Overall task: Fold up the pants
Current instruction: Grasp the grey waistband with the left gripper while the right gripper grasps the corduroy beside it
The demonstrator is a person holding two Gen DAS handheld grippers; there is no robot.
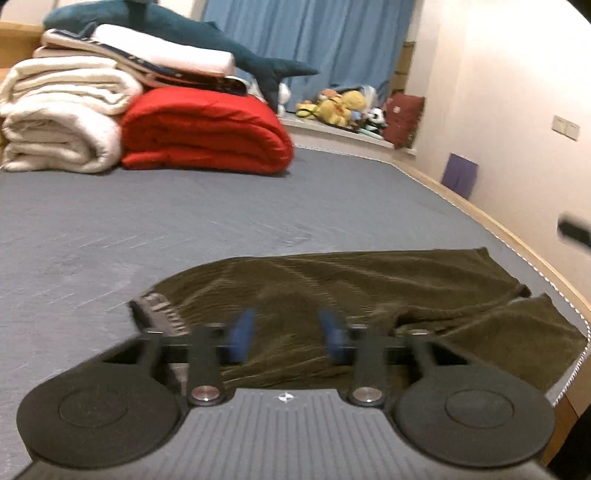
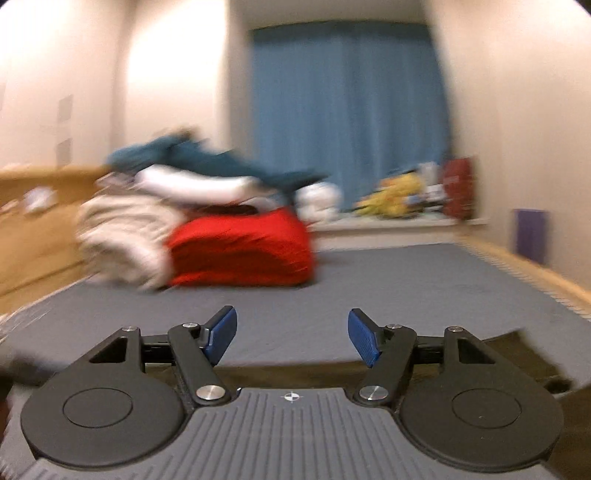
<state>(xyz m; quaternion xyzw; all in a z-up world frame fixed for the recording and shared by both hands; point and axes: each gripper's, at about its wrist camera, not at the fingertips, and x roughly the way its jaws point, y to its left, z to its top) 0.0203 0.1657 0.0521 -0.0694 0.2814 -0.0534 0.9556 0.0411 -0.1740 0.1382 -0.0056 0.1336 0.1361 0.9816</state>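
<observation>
One pair of olive-brown pants [image 1: 369, 291] lies spread flat on a grey-blue bed surface [image 1: 184, 221], close to its right-hand edge, with the waistband end and a grey label toward the left and a second layer of the same cloth showing at the lower right. From the left wrist view, the left gripper [image 1: 286, 334] hangs just above the pants with its blue fingertips [image 1: 242, 332] apart and nothing between them; whether they brush the cloth cannot be told through the blur. From the right wrist view, the right gripper [image 2: 291, 338] is held over the bed with its blue pads spread wide and empty, and only a dark strip of the pants [image 2: 295, 373] shows below them. Farther back on the bed sits a folded red quilt [image 1: 207, 133], with rolled cream blankets [image 1: 62, 118] just beside it on the left and a white pillow and a teal plush shark [image 1: 192, 33] stacked on top. Behind these hangs a blue curtain [image 1: 310, 40], and a heap of stuffed toys [image 1: 343, 107] lines the window ledge beside it. Much of the right view is motion-blurred.
</observation>
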